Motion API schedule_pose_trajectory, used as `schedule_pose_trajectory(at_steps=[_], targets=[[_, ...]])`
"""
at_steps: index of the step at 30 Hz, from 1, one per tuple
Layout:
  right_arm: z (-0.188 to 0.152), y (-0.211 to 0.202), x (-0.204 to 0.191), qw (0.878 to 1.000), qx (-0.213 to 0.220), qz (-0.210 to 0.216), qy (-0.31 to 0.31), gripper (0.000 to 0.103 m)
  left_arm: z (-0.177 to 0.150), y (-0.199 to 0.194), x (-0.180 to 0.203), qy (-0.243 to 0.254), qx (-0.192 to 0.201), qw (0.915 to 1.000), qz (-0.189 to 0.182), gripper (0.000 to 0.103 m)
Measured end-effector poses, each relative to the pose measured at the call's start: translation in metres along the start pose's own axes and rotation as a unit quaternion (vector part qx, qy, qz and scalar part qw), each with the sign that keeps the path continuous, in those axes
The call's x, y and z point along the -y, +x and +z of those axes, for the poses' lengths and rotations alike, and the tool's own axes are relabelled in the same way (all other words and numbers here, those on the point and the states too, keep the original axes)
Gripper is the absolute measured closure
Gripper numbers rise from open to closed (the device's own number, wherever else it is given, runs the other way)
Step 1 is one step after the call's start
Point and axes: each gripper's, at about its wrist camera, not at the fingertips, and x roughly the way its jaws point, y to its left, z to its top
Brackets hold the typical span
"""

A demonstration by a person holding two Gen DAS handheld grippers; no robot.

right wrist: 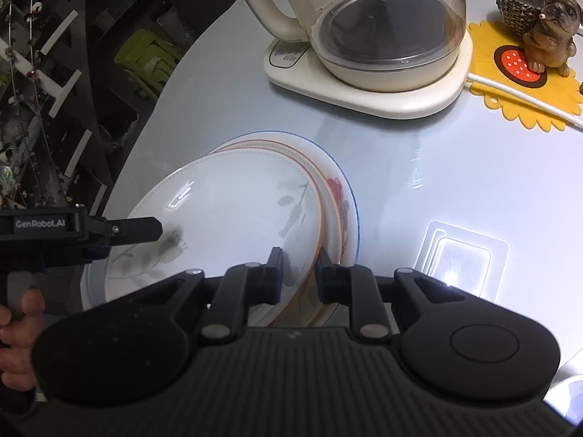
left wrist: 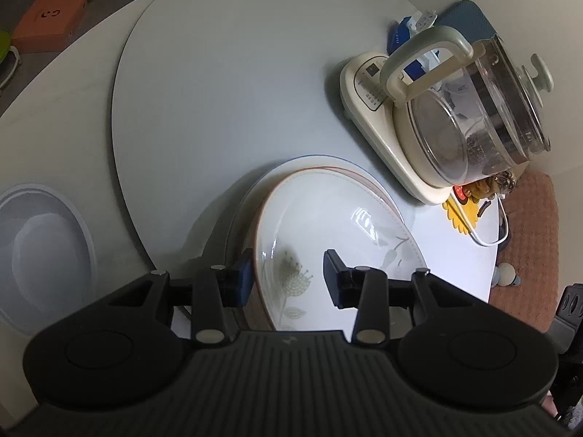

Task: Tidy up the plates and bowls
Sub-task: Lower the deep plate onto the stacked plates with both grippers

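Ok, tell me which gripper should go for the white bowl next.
Left, probably. The white bowl lies on the table just left of the left gripper, while the right gripper straddles the opposite rim of the flowered plate.

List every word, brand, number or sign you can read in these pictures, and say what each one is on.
"GenRobot.AI": on the side of the left gripper, in the right wrist view.
Rows of print on the kettle base: too small to read.
Dark logo on the orange box: unclear.
White print on the blue packet: blurred.
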Motion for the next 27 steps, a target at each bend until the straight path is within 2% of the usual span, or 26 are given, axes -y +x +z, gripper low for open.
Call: schedule_pose_trajectory(at_steps=[14,20,27], targets=[[0.002,0.008,-0.004,1.0,0.0,-0.022,0.003,0.082,0.003,0.012,0.007,0.036,-0.024,0.9989,0.02,0.058],[0.002,0.008,-0.001,1.0,0.004,-0.024,0.02,0.082,0.003,0.012,0.008,0.029,-0.033,0.9988,0.021,0.057],[-0.001,0.012,0.004,0.999,0.007,-0.021,0.039,0.083,0.003,0.009,-0.002,-0.002,-0.046,0.9988,0.016,0.056]])
